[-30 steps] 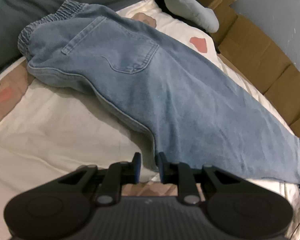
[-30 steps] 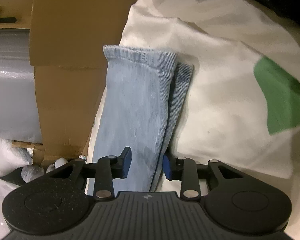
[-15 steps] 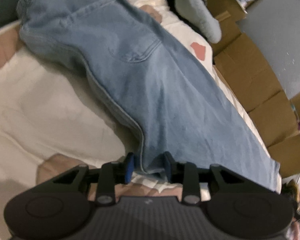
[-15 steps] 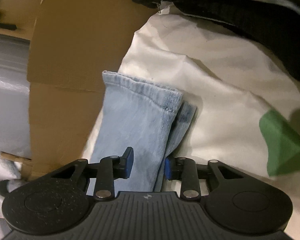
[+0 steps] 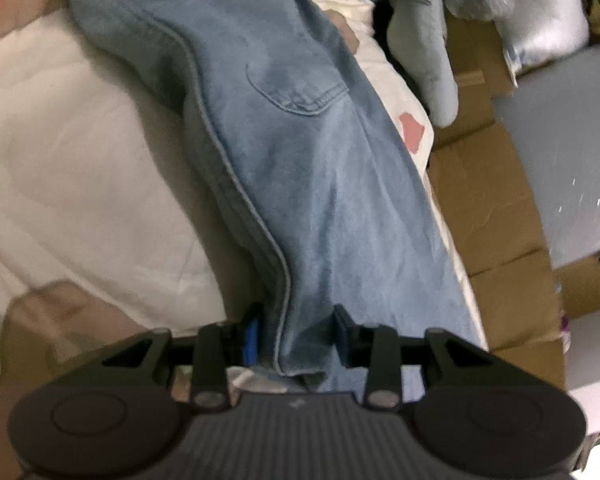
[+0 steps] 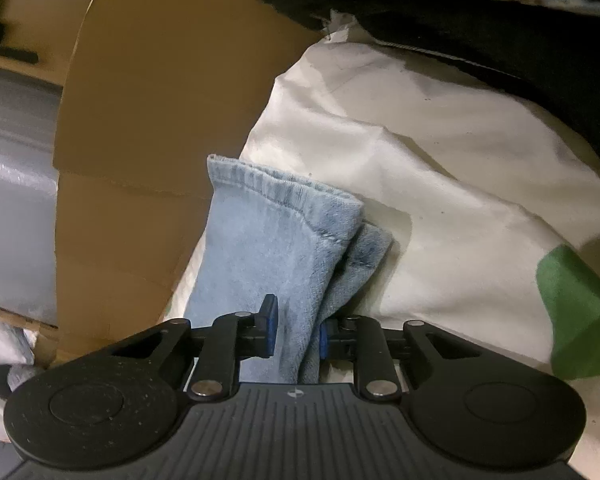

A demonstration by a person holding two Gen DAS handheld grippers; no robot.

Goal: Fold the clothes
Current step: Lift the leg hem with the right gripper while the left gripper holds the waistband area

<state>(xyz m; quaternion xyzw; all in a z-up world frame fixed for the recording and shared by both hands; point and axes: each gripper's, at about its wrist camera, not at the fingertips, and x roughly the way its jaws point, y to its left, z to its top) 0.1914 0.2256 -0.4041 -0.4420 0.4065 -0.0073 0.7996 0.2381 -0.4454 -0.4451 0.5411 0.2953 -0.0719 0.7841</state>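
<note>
Lengthwise across a cream quilted bedspread [image 5: 80, 168] lies a pair of faded light-blue denim jeans [image 5: 312, 184], folded leg over leg, its back pocket facing up and its waist end at the far left of the left wrist view. Its stitched side seam runs as a curved edge from the far left down to the near middle, where the black two-finger left gripper [image 5: 296, 334] straddles it. Those jaws are opening, a fold of denim between them with a gap at each blue pad, so no grip holds there.

At the other end, the ribbed leg cuffs [image 6: 296, 208] lie stacked, the upper one offset to the left of the lower. The black right gripper [image 6: 298, 330] has its jaws closing on both legs just short of the cuffs, and the pads already touch the cloth.

Free bedspread spreads to the left of the seam and to the right of the cuffs. Brown cardboard sheets [image 5: 484, 208] line the bed's edge close beside the jeans. A grey plush toy [image 5: 424, 40] lies at the far end.
</note>
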